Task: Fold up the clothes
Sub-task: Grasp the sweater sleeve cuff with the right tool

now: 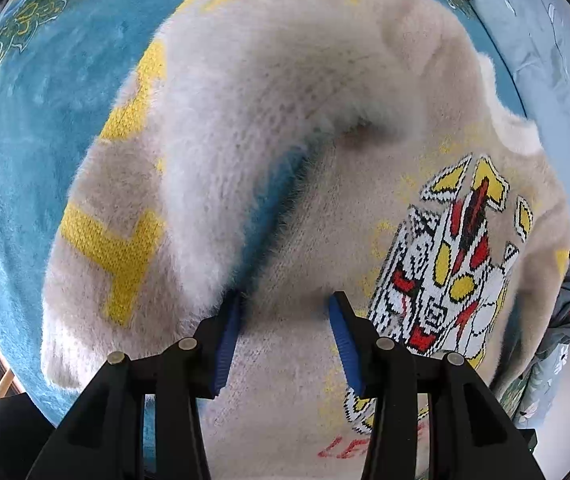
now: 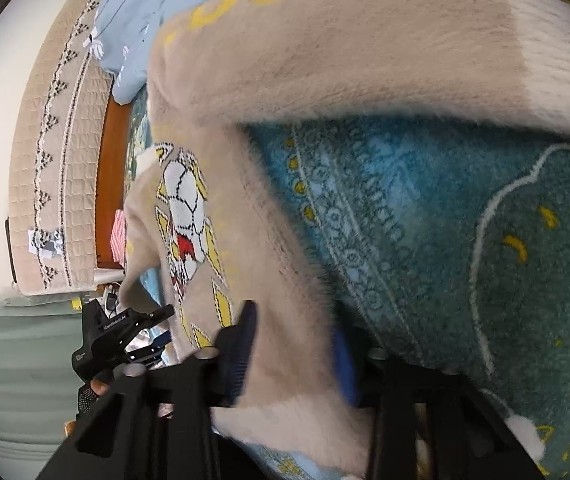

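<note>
I've got the right gripper [image 2: 293, 344] clamped on the sweater [image 2: 285, 280] hem between its jaws, left gripper [image 1: 285, 316] jaws half-open, empty, above the front; I'd fold slowly.

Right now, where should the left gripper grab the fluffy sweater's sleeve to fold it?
Probably the ribbed cuff end of the sleeve. It lies flat and free on the teal blanket, left of the left gripper. Come from above at its outer edge, jaws straddling that thin edge; the sweater body under the open jaws is too broad.
</note>
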Motion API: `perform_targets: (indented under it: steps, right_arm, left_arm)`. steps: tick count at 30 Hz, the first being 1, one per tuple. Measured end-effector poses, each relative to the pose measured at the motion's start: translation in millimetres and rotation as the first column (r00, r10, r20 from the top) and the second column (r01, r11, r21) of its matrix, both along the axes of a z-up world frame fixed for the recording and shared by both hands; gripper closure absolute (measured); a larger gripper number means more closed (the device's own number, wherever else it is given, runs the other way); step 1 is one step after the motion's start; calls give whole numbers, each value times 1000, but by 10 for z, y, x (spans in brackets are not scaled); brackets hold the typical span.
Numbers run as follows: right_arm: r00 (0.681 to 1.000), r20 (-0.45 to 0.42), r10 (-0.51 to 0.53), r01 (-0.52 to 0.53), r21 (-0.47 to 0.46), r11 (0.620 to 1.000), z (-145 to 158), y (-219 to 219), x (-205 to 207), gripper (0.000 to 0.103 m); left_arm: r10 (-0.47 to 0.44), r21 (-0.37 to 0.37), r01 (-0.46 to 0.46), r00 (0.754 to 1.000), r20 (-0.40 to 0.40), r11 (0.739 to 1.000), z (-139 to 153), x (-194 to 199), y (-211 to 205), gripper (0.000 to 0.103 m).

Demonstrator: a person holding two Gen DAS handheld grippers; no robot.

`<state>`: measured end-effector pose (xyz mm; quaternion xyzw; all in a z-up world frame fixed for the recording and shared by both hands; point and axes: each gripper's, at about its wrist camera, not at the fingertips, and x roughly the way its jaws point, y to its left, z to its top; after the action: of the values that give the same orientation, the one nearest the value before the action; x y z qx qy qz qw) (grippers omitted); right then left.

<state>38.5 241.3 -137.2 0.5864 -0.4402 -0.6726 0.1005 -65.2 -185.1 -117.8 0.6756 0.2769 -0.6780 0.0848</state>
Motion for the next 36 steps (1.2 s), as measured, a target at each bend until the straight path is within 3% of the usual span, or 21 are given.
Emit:
perform_targets:
  steps: [4, 9, 14, 17, 19, 21, 26, 29, 31, 34, 36]
  right_arm:
    - [1000, 9, 30, -31, 47, 998, 34, -76, -5, 88]
    - [1000, -11, 24, -23, 93, 995, 210, -14, -67, 92]
    - [997, -77, -11, 21, 125, 992, 495, 271, -89, 92]
    - [997, -72, -10, 21, 152, 988, 558, 378, -97, 92]
    - [999, -36, -7, 13, 164, 986, 479, 364, -89, 93]
    - [1000, 7, -22, 21, 167, 986, 338, 328, -69, 93]
    - [999, 20, -42, 38, 158, 987, 180, 336, -38, 92]
    - [998, -7, -62, 62, 141, 988, 226, 409, -11, 85]
    - [995, -35, -94, 98, 140, 985, 276, 513, 36, 73]
    - [974, -84, -211, 219, 91, 972, 335, 688, 82, 54]
    - [946, -70, -318, 320, 19, 947, 275, 809, 73, 45]
  left_arm:
    - [-17, -11, 17, 1000, 1, 1000, 0, -75, 60, 67]
    - [-73, -16, 73, 997, 1, 997, 25, -176, 176, 88]
    - [-194, 5, 194, 981, 14, 981, 58, -262, 418, 90]
    - [-311, 18, 311, 950, 10, 950, 102, -279, 673, 90]
    - [-374, -31, 374, 927, 17, 927, 125, -301, 823, 90]
    - [-390, -69, 392, 920, 36, 917, 108, -334, 878, 90]
    - [-348, -75, 351, 936, 55, 933, 46, -442, 820, 89]
    - [-319, -84, 322, 947, 50, 943, 27, -509, 790, 86]
    - [-283, -85, 285, 959, 28, 955, 28, -564, 753, 84]
    - [-231, -86, 227, 972, -40, 970, 110, -615, 667, 81]
    - [-191, -77, 184, 976, -102, 980, 184, -644, 601, 77]
